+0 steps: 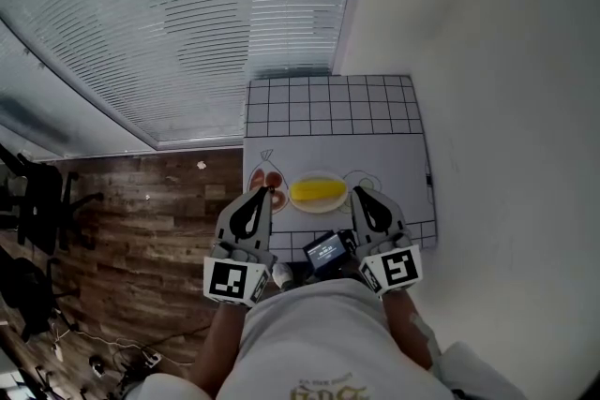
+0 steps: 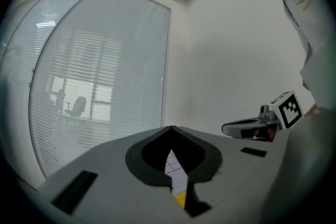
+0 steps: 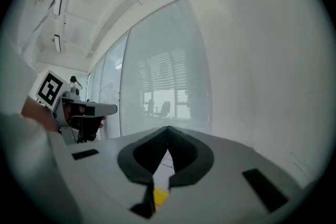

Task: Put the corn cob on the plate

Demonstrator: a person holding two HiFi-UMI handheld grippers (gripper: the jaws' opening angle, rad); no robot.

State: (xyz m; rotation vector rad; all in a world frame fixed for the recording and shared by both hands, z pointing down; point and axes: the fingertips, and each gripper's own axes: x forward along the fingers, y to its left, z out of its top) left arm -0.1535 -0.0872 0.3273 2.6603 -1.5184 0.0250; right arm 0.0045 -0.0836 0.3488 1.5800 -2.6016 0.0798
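In the head view, the corn cob (image 1: 317, 191) lay on a white plate (image 1: 319, 209) near the front edge of the gridded bench (image 1: 328, 103), about midway along that edge, on a white sheet (image 1: 375, 155) printed with drawings. The left gripper (image 1: 263, 193) and right gripper (image 1: 357, 193) flanked the plate, one at each side, their tips just beside it and clear of the cob. A small lit screen (image 1: 326, 250) sat between them at the bench's front edge. Wooden floor (image 1: 141, 229) lay to the left, below a glass wall with blinds (image 1: 187, 23).

In the left gripper view, the jaws were clenched with tips together and nothing between them – only a sliver of the yellow cob (image 2: 180, 198) showed through the gap lower down. The right gripper (image 2: 242, 128) with its marker cube (image 2: 287, 108) was visible to one side.

In the right gripper view, the jaws were likewise clenched and empty – a scrap of the cob (image 3: 160, 195) showed below the pads, and the left gripper (image 3: 107, 109) hung alongside.
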